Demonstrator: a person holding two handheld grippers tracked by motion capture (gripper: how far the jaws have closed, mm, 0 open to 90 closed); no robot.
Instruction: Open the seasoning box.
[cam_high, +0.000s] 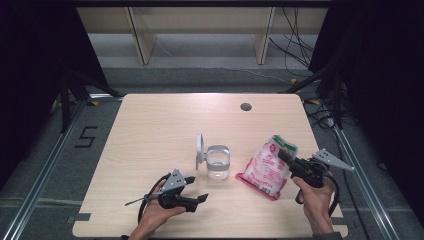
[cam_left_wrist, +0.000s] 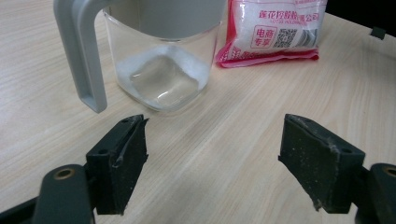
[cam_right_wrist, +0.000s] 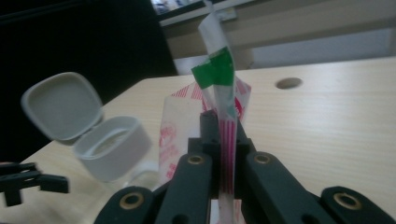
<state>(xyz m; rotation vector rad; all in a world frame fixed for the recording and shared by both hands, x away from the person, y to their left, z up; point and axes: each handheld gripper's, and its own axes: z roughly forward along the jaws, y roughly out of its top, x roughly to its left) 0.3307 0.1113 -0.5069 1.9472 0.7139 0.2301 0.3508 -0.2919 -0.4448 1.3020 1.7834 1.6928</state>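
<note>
My right hand-held gripper (cam_high: 286, 156) is at the right of the high view, clamped tight on the top edge of the pink-and-white bag (cam_high: 266, 167). In the right gripper view the bag's flattened top, with a green patch on it (cam_right_wrist: 215, 70), stands up out of the closed jaws in the middle of the frame. The bag's lower end rests on the bench (cam_high: 160, 125), tilted up toward my gripper.

Just left of the bag, near the centre of the high view, stands the glass jar (cam_high: 218, 162) with its grey lid (cam_high: 199, 150) flipped open and upright on its left side. In the left gripper view some white grains lie on the jar's bottom.

My left hand-held gripper (cam_high: 199, 200) is at the lower left of the high view, near the jar, resting low over the bench. Its jaws stand wide apart with nothing between them, pointing at the jar.
</note>
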